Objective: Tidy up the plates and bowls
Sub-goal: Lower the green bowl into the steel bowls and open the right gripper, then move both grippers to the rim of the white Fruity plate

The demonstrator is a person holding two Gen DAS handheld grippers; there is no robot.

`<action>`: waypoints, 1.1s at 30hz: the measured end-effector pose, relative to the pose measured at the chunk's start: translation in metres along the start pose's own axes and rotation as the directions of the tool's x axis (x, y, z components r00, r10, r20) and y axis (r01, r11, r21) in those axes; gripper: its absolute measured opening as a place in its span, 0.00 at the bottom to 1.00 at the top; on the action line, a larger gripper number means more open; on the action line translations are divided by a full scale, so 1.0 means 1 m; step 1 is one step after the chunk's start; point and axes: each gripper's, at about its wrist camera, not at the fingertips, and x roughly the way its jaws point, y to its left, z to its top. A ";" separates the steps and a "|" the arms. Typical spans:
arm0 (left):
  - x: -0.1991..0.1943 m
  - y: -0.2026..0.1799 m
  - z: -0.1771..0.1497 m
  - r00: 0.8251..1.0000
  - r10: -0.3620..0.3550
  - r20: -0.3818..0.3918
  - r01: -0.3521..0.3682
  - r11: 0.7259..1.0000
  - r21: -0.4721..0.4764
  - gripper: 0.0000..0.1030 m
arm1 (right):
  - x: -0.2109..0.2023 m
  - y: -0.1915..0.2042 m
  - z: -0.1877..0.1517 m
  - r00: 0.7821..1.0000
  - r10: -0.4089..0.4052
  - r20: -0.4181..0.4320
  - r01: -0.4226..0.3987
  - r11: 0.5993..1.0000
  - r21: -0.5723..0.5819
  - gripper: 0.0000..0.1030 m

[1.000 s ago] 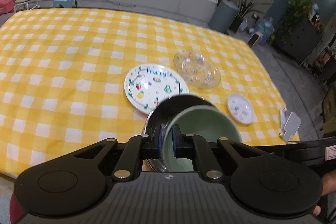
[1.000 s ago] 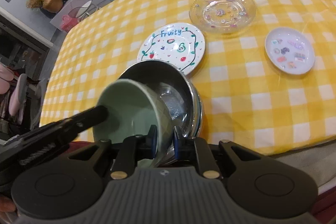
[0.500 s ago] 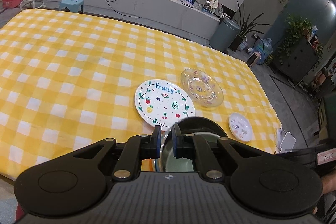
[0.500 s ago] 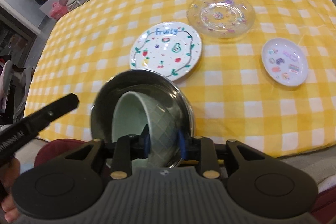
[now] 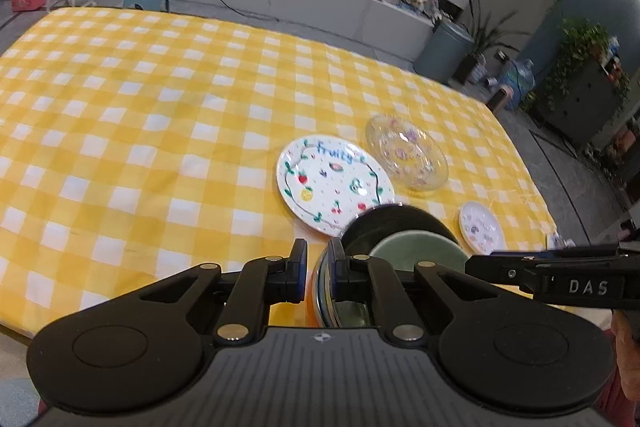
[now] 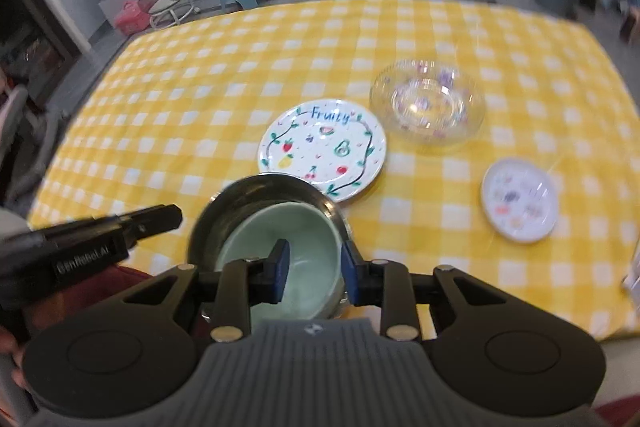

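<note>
Green bowl point(image 6: 280, 251): ceramic, rigid, breakable; grip by rim.
Right gripper point(image 6: 312, 269): jaws wide, straddling rim.
Left gripper point(image 5: 318, 269): jaws narrow, holding nothing.

Both units were matte black: the left hand-held gripper point(image 5: 317, 269) had blue finger pads, silver rivets and a ribbed grey housing; the right hand-held gripper point(image 6: 313, 271) matched, its side lettered "DAS".
</note>
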 end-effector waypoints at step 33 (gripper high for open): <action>0.017 0.004 -0.005 0.997 -0.066 -0.032 0.066 0.998 0.003 0.34 | -0.001 -0.057 0.009 0.964 0.069 0.256 -0.083 0.995 0.046 0.31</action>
